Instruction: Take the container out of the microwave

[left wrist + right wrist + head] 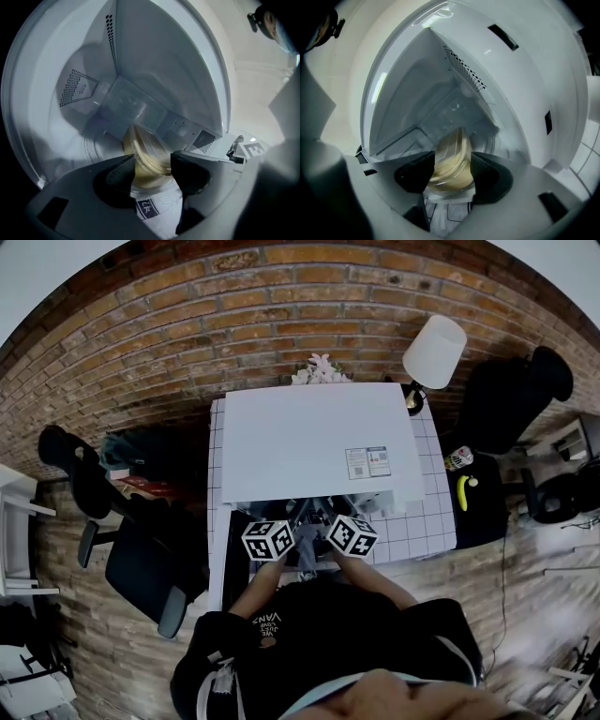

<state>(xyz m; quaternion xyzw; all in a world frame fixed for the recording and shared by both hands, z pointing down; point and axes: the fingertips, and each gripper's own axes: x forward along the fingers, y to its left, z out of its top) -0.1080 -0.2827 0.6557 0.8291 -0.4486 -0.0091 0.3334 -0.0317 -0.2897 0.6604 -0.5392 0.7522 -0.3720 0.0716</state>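
Observation:
A white microwave (319, 442) stands on a white tiled table (427, 526). Both grippers reach into its open front, and their marker cubes (268, 538) (352, 535) show at its near edge. Inside the white cavity (140, 70) sits a clear container (146, 157) with pale yellow contents. My left gripper (151, 161) is shut on the container, its dark pads pressed against both sides. My right gripper (453, 161) grips the same container (452, 161) from the other side. The turntable (96, 145) shows blurred beneath it. A white label with print lies under the container between the jaws.
A brick wall rises behind the table. A white lamp (434, 351) stands at the table's back right corner, and flowers (319, 369) behind the microwave. Black office chairs (141, 563) stand at the left. At the right, a dark stand holds a banana (462, 491).

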